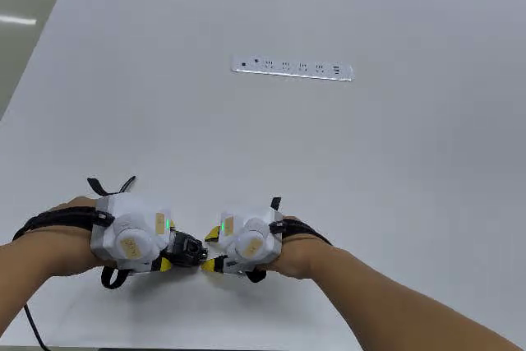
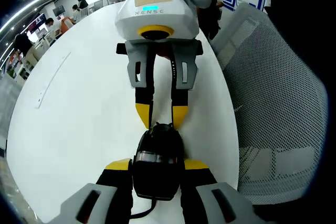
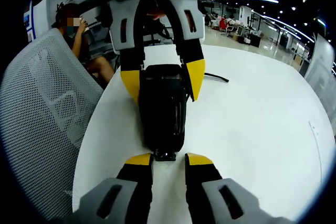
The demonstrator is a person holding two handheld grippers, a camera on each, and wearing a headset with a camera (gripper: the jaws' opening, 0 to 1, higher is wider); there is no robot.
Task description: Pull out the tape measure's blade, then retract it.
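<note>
1. The tape measure (image 1: 189, 250) sits close to the near edge of the desk (image 1: 329, 162), between the two hand-held grippers, well apart from the power strip (image 1: 292, 68) toward the far side.
2. The left hand-held gripper (image 1: 175, 254) has its jaws closed on the black case, one yellow tip on each flat side; its own view shows the case (image 2: 157, 161) wedged between them.
3. The right hand-held gripper (image 1: 210, 251) faces it with jaws only a narrow gap apart. In its own view the small blade hook (image 3: 165, 156) lies in that gap, with bare desk visible beside it, so it looks unclamped.
4. The case's long axis runs along the desk's near edge, from one gripper to the other. Its blade mouth and hook point toward the right gripper, and its back end toward the left one.
5. Handling, as a judgement:
   - The case looks like hard, rigid plastic, compact and fairly light, so a firm squeeze on the flat sides should hold without crushing.
   - The hook is thin, small and probably slick, so the jaws need to close squarely on it or behind its lip.
   - The blade is likely springy steel, stiff in a straight pull but prone to kink if bent sideways.
   - The return spring will tug back, so the pull should run straight along the axis and the release should be eased.
</note>
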